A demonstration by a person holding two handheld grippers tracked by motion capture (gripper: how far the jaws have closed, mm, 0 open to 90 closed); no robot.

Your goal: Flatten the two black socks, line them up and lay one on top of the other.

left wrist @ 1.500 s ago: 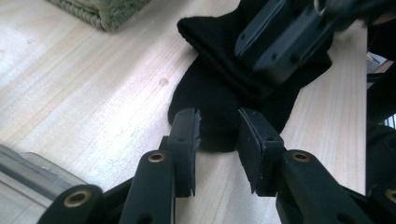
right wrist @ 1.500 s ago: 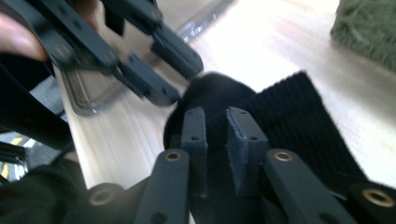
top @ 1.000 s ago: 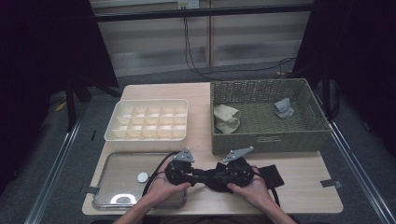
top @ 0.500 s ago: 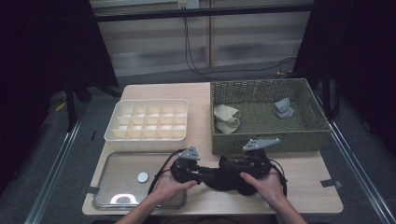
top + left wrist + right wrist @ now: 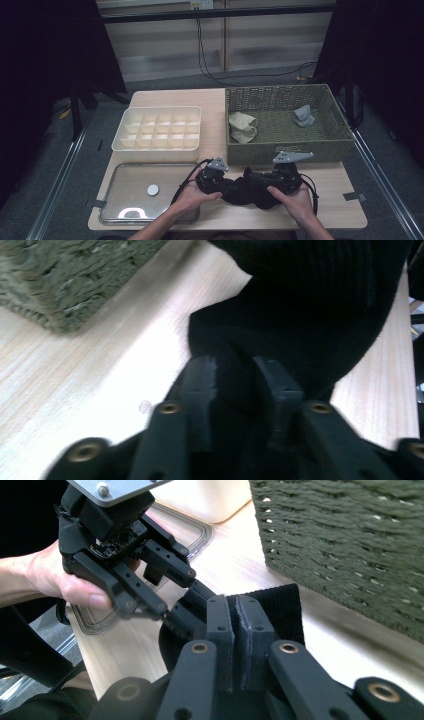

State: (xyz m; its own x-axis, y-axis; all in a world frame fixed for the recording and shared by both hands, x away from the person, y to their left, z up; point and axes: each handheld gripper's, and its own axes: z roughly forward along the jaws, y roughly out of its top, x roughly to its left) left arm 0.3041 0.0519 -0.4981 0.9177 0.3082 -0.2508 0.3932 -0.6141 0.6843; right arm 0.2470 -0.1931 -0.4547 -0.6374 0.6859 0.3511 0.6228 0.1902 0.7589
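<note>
High view is showing a black sock (image 5: pixel 248 189) lying on the wooden counter (image 5: pixel 175 97) just in front of the woven basket (image 5: pixel 334 117), stretched between the left tongs (image 5: pixel 216 183) and the right tongs (image 5: pixel 280 182), with a hand gripping each tool from below. In the left gripper view the left tongs (image 5: pixel 235 385) are standing slightly apart with a fold of the sock's dark ribbed cloth (image 5: pixel 300 315) bunched between the jaws, so they are pinching it. In the right gripper view the right tongs (image 5: pixel 235 625) are pressing nearly together, nipping the flat cuff edge of the sock (image 5: pixel 280 610), while the left tongs (image 5: pixel 172 611) are biting the same cloth from the far side, held by the person's left hand (image 5: pixel 55 577). One black sock is being held; it is looking matte, finely ribbed and crumpled into a low heap between the two tools, resting on the counter close to its near edge. Two other pieces of clothing are sitting inside the basket: a beige bundle (image 5: pixel 242 126) near its left wall and a small grey one (image 5: pixel 303 116) towards the right. One white divided tray (image 5: pixel 159 129) is lying left of the basket, and one clear lid (image 5: pixel 125 200) with a single round knob is lying in front of that tray, just beside the person's left hand (image 5: pixel 192 196).
</note>
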